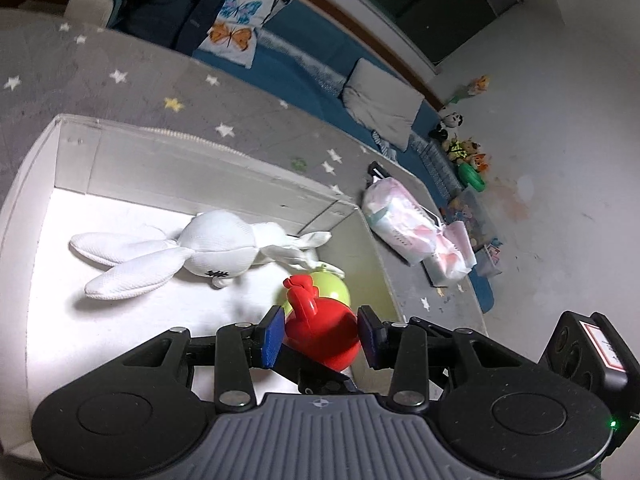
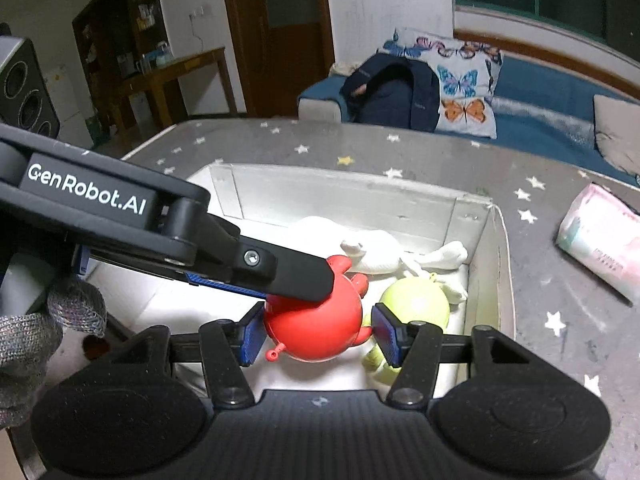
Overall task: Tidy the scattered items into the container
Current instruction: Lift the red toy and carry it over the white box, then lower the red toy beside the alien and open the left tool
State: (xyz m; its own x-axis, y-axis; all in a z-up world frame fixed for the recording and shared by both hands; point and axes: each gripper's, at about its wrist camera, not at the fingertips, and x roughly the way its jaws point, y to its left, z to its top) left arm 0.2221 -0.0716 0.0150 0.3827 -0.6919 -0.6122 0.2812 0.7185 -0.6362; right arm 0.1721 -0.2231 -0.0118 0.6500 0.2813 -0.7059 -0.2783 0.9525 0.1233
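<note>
2 hand-held grippers (image 1: pixel 322 334) (image 2: pixel 318 334) flank red toy (image 1: pixel 320 330), open

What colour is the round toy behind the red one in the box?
Yellow-green, clearest in the right wrist view, beside the red toy.

Pretty clearly someone's living room I'm working in. There's a blue sofa (image 2: pixel 552 100) along the wall with a butterfly pillow (image 2: pixel 460 84) and a dark backpack (image 2: pixel 392 92) dumped on it. A bunch of stuffed toys (image 1: pixel 466 148) sit on the floor by the wall, a star-print cover (image 2: pixel 360 148) is over my worktop, and there's a wooden door (image 2: pixel 276 36) plus a wooden side table (image 2: pixel 176 70) with bottles behind.
</note>
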